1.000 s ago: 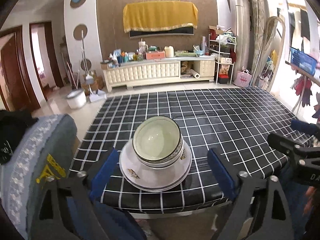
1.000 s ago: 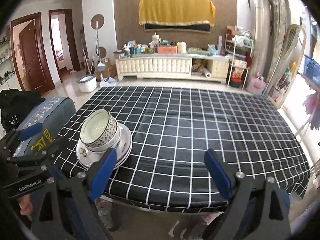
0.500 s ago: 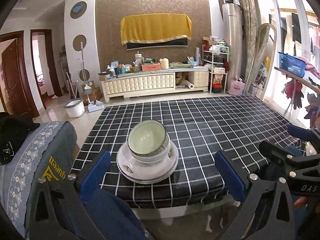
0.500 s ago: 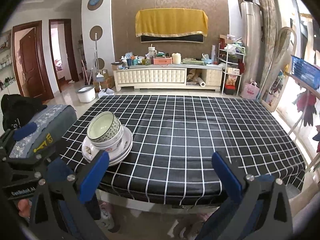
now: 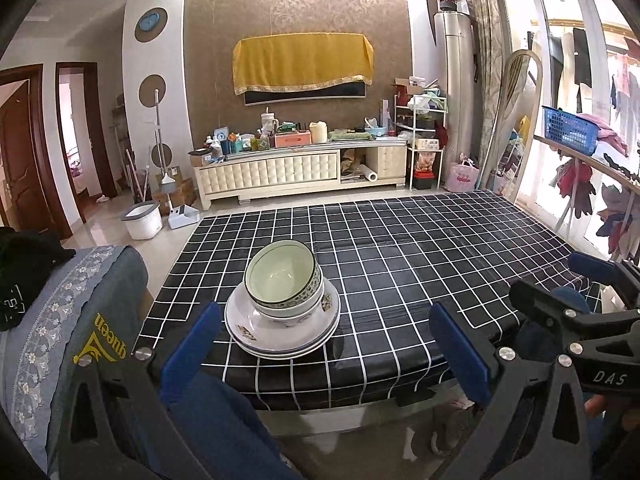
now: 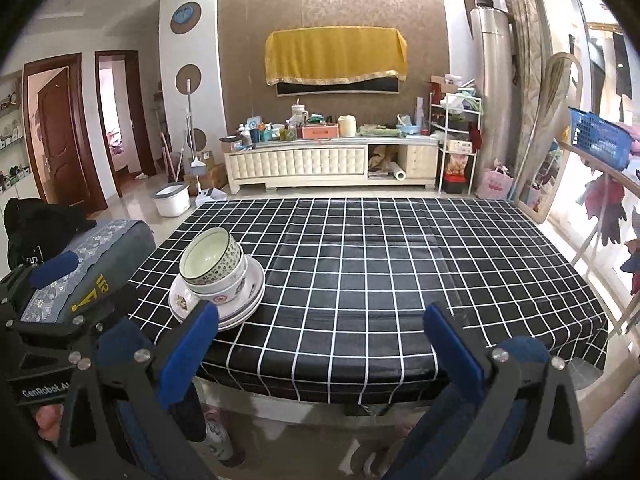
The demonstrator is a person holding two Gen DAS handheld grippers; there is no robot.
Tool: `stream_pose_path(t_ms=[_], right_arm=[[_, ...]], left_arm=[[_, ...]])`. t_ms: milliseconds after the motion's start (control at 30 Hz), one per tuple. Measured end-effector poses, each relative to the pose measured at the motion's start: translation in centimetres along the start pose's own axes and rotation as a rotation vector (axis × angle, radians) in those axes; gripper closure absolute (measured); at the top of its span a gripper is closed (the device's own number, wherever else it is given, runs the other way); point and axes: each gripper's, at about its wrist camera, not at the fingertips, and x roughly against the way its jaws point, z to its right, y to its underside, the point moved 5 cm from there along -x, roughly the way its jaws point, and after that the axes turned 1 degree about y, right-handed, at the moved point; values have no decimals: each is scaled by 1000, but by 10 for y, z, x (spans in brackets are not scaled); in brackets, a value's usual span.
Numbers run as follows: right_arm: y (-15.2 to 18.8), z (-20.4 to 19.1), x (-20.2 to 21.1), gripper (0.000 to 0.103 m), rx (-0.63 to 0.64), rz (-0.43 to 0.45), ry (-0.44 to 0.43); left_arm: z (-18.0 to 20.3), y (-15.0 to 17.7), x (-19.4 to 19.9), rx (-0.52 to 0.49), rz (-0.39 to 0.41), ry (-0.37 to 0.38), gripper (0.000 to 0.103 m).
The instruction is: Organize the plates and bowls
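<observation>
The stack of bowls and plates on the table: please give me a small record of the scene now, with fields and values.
top item: patterned bowl, upright, empty
below it: second bowl, nested
base: stacked plates, exact count unclear
support: table with black checked cloth
stack position: near the table's front left corner
left gripper: open, holds nothing, back from the table edge
right gripper: open, holds nothing
contact with stack: none

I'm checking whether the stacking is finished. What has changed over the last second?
Both grippers have drawn back from the table: the left gripper and right gripper now sit past its near edge, jaws open, holding nothing. Nothing was gripped or released. The bowls stay nested on the plates at the same spot on the checked tablecloth.
</observation>
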Motion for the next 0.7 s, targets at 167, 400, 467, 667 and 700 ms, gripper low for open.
stream_pose_path(t_ms=[167, 400, 467, 667, 700], right_arm=[[3, 1, 3, 0, -10, 7, 1], [6, 3, 5, 0, -12, 6, 6], [7, 3, 6, 0, -10, 7, 7], [8, 4, 4, 0, -7, 0, 7], [8, 4, 3, 0, -5, -2, 9]], left_arm=[[0, 5, 2, 17, -13, 9, 0], [4, 8, 4, 3, -9, 1, 0], [4, 8, 4, 4, -10, 1, 0], [4, 11, 2, 10, -21, -2, 0], [5, 12, 2, 14, -25, 1, 0]])
